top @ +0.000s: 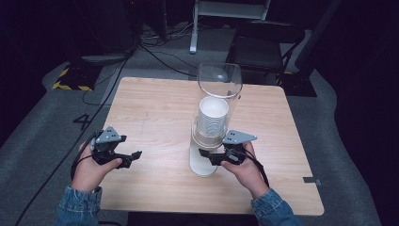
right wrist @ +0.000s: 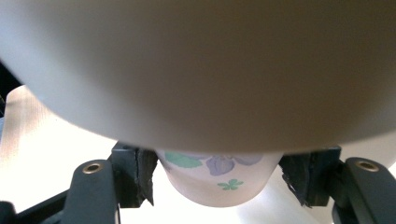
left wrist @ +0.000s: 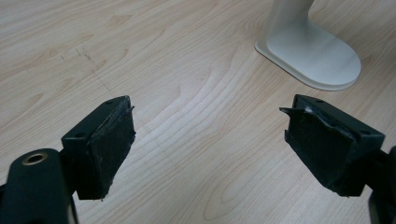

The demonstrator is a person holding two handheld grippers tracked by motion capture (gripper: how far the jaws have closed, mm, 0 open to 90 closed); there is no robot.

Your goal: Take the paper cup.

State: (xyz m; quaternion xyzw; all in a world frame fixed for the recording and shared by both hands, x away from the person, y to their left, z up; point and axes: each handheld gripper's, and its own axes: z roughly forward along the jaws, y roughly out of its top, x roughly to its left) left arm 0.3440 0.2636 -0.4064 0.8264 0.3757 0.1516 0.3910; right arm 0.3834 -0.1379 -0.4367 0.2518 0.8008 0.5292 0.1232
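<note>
paper cup (right wrist: 218, 175) with flowers sits clamped in the right claw (right wrist: 219, 179), just under the cup dispenser (top: 210, 123). left claw (left wrist: 210, 149) hangs wide open, holding nothing, beside the dispenser's base on the desk (top: 155, 103).

A black folding chair (top: 263, 44) stands past the desk (top: 155, 108) at one o'clock; black cables (top: 155, 52) trail over grey floor (top: 37, 136) at eleven o'clock.

Flower-printed paper cup (right wrist: 217, 175) under dispenser (top: 207, 141)
</note>
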